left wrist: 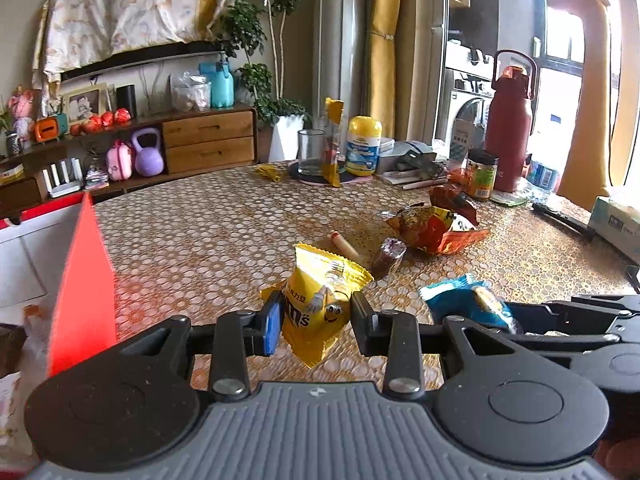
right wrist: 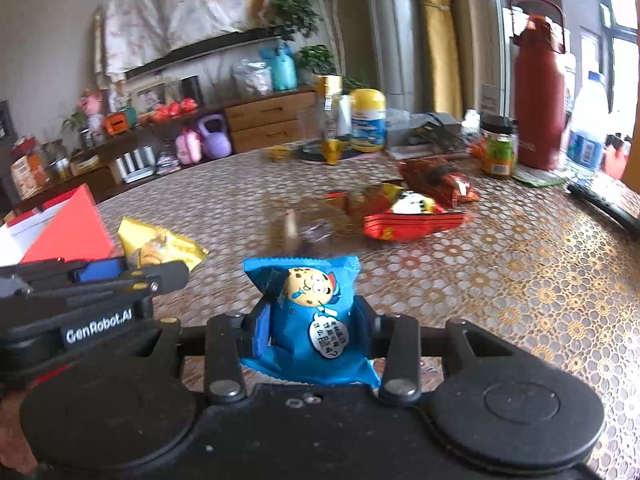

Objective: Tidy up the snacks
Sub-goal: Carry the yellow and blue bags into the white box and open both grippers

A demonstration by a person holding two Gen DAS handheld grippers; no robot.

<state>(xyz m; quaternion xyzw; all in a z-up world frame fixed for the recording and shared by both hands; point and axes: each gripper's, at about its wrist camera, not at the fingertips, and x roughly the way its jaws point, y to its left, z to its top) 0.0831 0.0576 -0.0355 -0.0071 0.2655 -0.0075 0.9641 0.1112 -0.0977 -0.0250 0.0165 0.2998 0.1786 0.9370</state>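
Yellow candy pouch (left wrist: 316, 312) sat clenched in the left gripper (left wrist: 316, 316), blue cookie packet (right wrist: 316, 320) in the right gripper (right wrist: 316, 320), both apparently bound for the red box (left wrist: 80, 280) leftward.

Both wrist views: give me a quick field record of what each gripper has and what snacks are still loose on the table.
left gripper: shut on yellow M&M's packet
right gripper: shut on blue cookie packet
loose snacks: orange-red chip bag, dark red bag behind it, sausage stick, small dark wrapped roll
surface: patterned tablecloth
red box: at left table edge, beside left gripper
back of table: maroon flask, yellow-lidded bottle, glass
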